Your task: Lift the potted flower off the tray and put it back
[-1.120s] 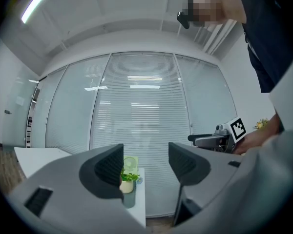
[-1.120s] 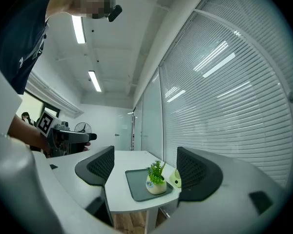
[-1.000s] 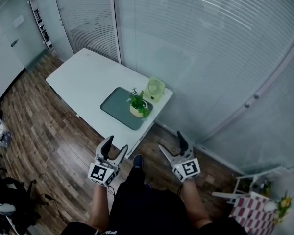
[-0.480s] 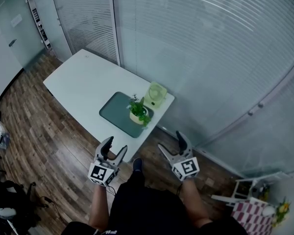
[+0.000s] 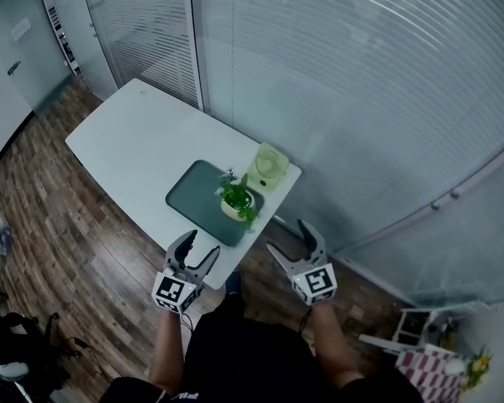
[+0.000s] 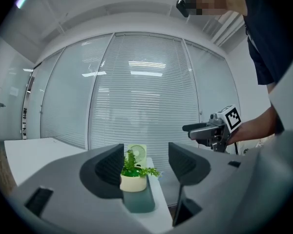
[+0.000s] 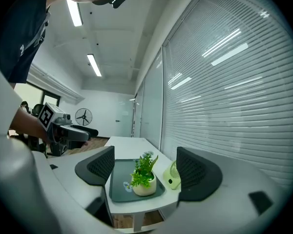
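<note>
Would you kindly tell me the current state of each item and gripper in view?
Dark green tray: flat on the white table.
Green plant in cream pot: upright on the tray.
Pale green desk fan: upright beside the tray.
Left gripper: jaws open, empty.
Right gripper: jaws open, empty.

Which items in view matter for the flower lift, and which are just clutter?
Job:
potted flower
dark green tray it stands on
left gripper and right gripper, both open and empty

Lying about:
small green fan, beside the tray
checkered cloth, on the floor
</note>
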